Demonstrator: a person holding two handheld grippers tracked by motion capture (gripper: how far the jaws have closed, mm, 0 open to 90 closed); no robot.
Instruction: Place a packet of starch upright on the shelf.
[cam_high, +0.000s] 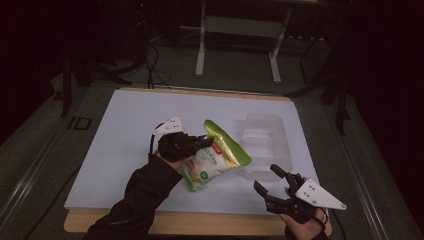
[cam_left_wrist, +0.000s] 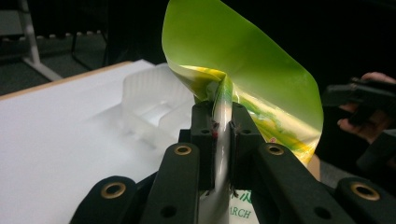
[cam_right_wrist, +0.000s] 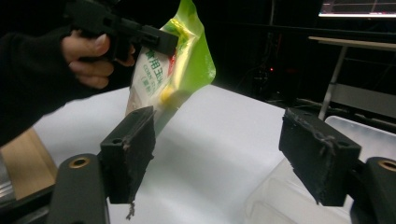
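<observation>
High view: the left hand-held gripper (cam_high: 202, 142) is clamping a green and white pouch (cam_high: 215, 157) over the middle of the white counter (cam_high: 130, 130). The pouch is hanging tilted from the jaws, with its green end pointing toward the far side and its white printed end pointing toward the near edge; whether its lower end is touching the counter cannot be told. A clear plastic tray (cam_high: 262, 142) is lying on the counter just beside the pouch, toward the right. The right hand-held gripper (cam_high: 271, 180) is hovering near the tray's near corner, over the counter's near right part, with its jaws standing apart and nothing between them.

Left gripper view: the left hand-held gripper (cam_left_wrist: 223, 128) is pinching a thin fold of the pouch (cam_left_wrist: 252, 60) between its pads, and the green film is curling up and over above the jaws. The clear plastic tray (cam_left_wrist: 154, 102) is sitting on the counter (cam_left_wrist: 56, 135) beyond.

Right gripper view: the right hand-held gripper (cam_right_wrist: 224, 154) is standing released, with its two pads wide apart and holding nothing. Farther off, the left hand-held gripper (cam_right_wrist: 163, 42) is gripping the pouch (cam_right_wrist: 175, 70), which is hanging above the counter (cam_right_wrist: 210, 140). A corner of the clear plastic tray (cam_right_wrist: 280, 196) is lying below the right jaw.
</observation>
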